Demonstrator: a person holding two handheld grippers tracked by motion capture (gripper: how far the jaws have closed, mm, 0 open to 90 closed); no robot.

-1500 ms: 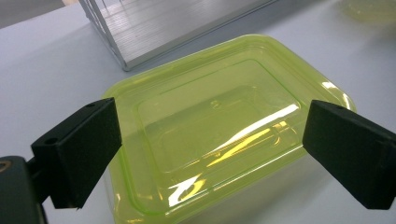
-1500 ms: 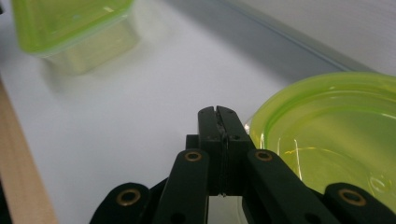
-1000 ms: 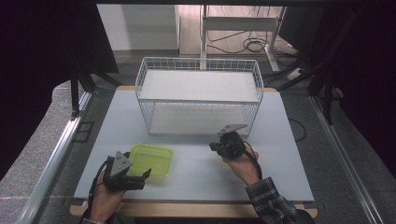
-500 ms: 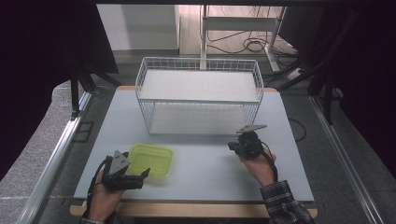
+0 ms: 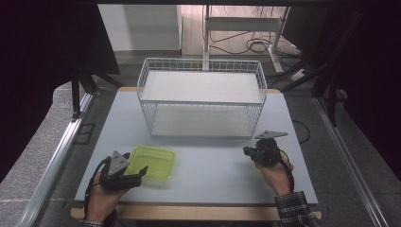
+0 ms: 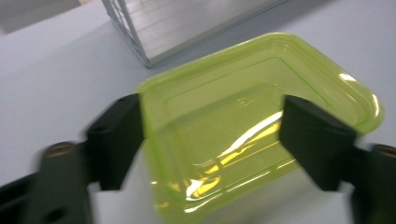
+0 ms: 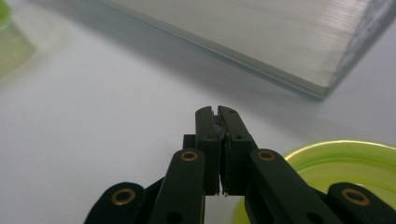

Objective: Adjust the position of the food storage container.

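A lab test bay: dark curtains [image 5: 47,56] flank the counter [image 5: 208,165], with cables [image 5: 250,45] trailing across the floor [image 5: 156,59] behind.

No text, label, brand, number or sign can be read on anything in these views.
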